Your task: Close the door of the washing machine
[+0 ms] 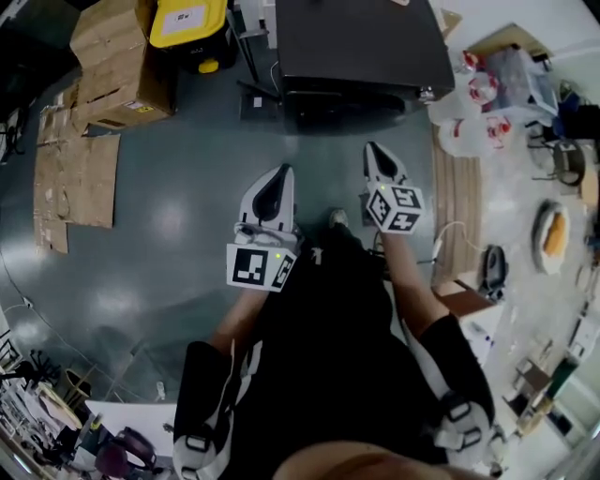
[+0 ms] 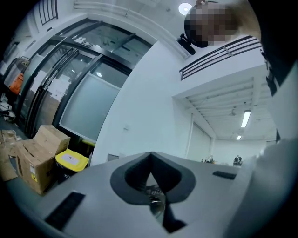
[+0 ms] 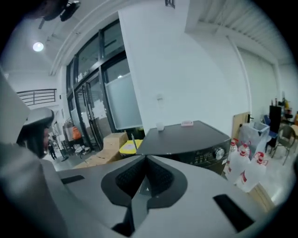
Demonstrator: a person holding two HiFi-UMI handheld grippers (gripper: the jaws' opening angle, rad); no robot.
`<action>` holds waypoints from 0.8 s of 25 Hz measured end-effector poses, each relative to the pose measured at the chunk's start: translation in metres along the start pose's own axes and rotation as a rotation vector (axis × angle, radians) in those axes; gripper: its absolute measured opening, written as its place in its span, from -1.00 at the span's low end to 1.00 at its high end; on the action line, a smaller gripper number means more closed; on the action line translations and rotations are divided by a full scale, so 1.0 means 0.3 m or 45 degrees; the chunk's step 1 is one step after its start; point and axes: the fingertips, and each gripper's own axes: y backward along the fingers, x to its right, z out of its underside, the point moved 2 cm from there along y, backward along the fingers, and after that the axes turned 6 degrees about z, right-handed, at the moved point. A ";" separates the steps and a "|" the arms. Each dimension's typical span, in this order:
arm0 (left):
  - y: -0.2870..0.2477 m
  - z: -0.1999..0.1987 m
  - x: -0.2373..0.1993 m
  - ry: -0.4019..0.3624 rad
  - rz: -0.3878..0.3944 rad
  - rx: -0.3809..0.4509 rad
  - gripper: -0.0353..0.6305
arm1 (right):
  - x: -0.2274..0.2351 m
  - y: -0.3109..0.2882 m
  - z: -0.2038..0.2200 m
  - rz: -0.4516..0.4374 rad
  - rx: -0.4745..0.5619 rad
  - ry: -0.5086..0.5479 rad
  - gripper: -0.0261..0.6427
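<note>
The left hand-held gripper (image 1: 280, 175) and right hand-held gripper (image 1: 377, 153), jaws together and empty, hang short of the washing machine (image 1: 361, 52) at twelve o'clock; its door is out of sight, so reaching it seems next.

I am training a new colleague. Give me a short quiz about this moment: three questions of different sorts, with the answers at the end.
1. True or false: the right gripper holds a cloth between its jaws.
2. Choose one: in the right gripper view, what stands to the right of the washing machine?
A. white jugs with red labels
B. a ladder
C. a bicycle
3. Fill in the word: in the head view, the bin beside the cardboard boxes has a ___ lid.

Key
1. False. Its jaws are together and nothing is between them.
2. A.
3. Yellow.
</note>
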 end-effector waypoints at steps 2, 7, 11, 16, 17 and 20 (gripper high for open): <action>-0.001 -0.015 0.025 -0.011 0.005 -0.002 -0.88 | -0.010 0.092 -0.073 -0.018 0.062 0.015 -0.89; -0.051 -0.039 0.091 -0.044 -0.009 0.009 -0.88 | -0.022 0.259 -0.184 -0.057 0.176 0.029 -0.89; -0.073 -0.046 0.127 -0.066 -0.019 0.015 -0.88 | -0.031 0.354 -0.209 -0.081 0.205 0.024 -0.89; -0.093 -0.023 0.184 -0.051 -0.050 0.001 -0.88 | -0.016 0.385 -0.212 -0.139 0.203 0.021 -0.90; -0.098 -0.017 0.193 -0.047 -0.054 -0.002 -0.88 | -0.008 0.383 -0.210 -0.143 0.201 0.025 -0.90; -0.113 -0.006 0.217 -0.051 -0.052 -0.006 -0.88 | 0.005 0.376 -0.212 -0.162 0.190 0.048 -0.90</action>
